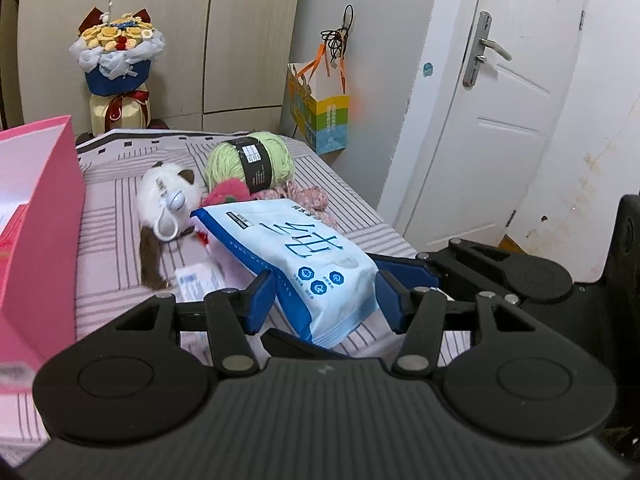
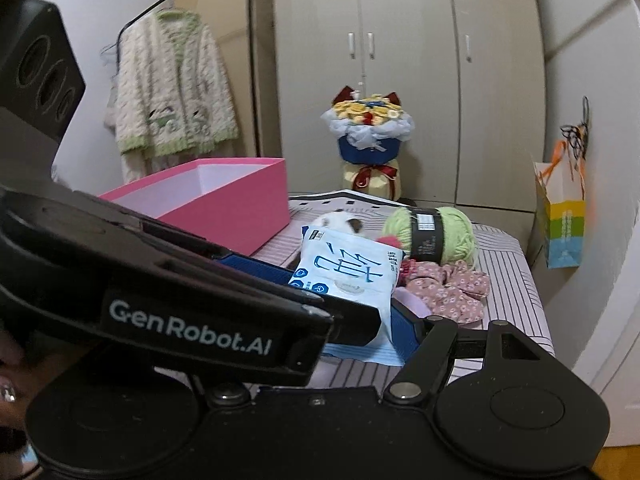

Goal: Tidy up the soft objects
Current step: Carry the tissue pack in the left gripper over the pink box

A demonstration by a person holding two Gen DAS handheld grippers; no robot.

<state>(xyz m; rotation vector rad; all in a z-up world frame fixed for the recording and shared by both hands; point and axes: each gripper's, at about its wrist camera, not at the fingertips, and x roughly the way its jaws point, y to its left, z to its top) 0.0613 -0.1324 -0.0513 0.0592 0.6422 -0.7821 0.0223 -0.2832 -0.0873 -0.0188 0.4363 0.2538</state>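
**Wipes pack held between both grippers, pink box off to the left**

You have the wipes pack (image 1: 298, 258) pinched by both tools at its near end. Your left gripper (image 1: 320, 292) is clamped across the pack's width, one blue pad on each long edge. Your right gripper (image 2: 356, 308) comes in from the right; its blue fingers seem pressed on the same end, though the left tool hides one of them.

The pack's long axis runs straight ahead from your left fingers, far end tilted slightly left and raised above the striped bedcover (image 1: 112, 280).

Beyond its tip lie the plush toy (image 1: 168, 204), green yarn ball (image 1: 250, 160) and floral fabric (image 2: 452, 288), close together.

The pink box (image 2: 224, 196) sits left of your fingers, open-topped, so a leftward carry looks clear. The bed's right edge drops away near the door (image 1: 504, 92).
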